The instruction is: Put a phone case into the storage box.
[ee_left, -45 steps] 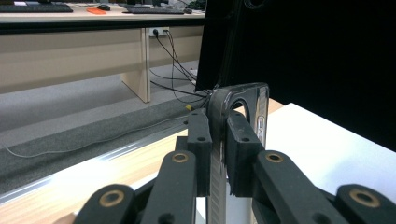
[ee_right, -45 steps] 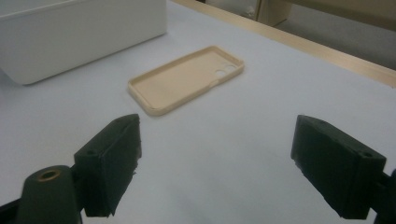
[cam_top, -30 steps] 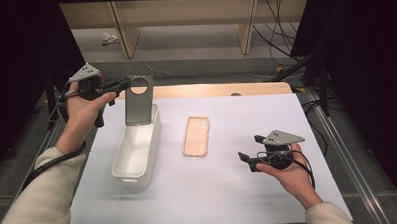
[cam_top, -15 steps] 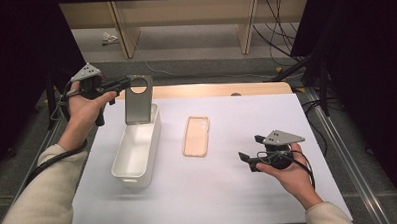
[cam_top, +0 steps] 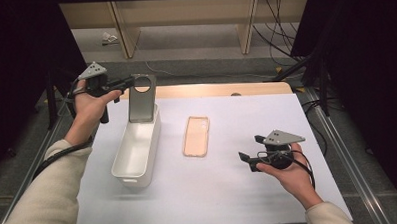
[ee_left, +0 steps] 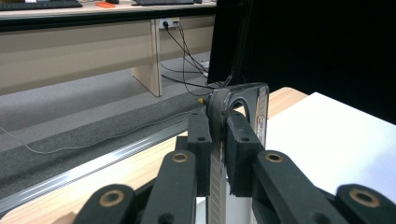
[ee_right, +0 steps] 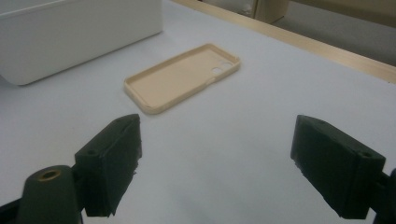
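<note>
Still, left tongs point(cam_top: 127, 84) grip grey case point(cam_top: 141, 99), unmoved.

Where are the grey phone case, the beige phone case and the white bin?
grey phone case point(cam_top: 141, 101): high view, flat back below its round cutout.
beige phone case point(cam_top: 196, 137): high view, middle of its inner face.
white bin point(cam_top: 149, 152): high view, right side wall.

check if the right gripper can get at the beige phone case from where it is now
Probably yes. The right gripper is open and points toward the beige phone case, which lies flat on bare white table with nothing between them; the white bin sits off to the side.
</note>
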Tool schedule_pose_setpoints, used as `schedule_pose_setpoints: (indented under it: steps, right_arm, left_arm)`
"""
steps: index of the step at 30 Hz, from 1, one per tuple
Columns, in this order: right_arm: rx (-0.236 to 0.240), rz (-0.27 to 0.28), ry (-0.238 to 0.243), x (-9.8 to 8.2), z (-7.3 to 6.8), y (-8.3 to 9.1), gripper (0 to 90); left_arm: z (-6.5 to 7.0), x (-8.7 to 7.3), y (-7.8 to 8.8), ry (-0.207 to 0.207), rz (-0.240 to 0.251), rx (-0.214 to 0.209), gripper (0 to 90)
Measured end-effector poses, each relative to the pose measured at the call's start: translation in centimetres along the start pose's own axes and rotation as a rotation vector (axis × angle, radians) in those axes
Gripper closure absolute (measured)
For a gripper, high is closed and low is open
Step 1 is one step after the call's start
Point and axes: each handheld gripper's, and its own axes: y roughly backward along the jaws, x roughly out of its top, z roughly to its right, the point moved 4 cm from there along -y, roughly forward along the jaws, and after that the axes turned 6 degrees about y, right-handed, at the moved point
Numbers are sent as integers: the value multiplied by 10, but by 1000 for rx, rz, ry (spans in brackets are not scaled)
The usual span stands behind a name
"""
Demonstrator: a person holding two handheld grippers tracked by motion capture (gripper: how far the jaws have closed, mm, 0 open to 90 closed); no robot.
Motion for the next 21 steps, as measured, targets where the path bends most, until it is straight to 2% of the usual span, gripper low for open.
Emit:
schedule_pose_setpoints:
  steps: [21]
  right_arm:
    - [5, -2, -7, -1, 1, 0, 172]
  left_arm:
    - [-9, -3, -12, -9, -27, 19, 816]
